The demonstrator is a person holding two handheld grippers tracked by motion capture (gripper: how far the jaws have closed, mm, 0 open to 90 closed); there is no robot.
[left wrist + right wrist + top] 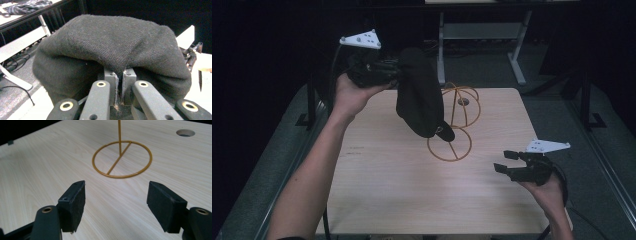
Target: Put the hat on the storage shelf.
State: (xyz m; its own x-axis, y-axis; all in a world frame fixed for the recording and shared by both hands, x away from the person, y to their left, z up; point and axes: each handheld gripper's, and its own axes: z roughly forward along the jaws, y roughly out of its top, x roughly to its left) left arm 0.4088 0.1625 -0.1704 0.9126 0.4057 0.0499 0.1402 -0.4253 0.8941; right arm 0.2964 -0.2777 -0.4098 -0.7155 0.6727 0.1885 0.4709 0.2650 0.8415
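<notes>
Left gripper (pixel 377 70), raised over the table's (pixel 387 190) far left corner, jaws clamped on a fold of a dark woollen hat (pixel 419 95); the hat hangs clear of the table, its lower edge just above the ring base of a gold wire stand (pixel 450 145) near the table's centre. Right gripper (pixel 507 161), low at the near right edge, jaws spread apart and empty, facing the stand's ring base.

The right hand-held gripper (pixel 116 206) hovers, jaws spread, before the gold wire stand (pixel 122 160) on the table (pixel 37 165).
</notes>
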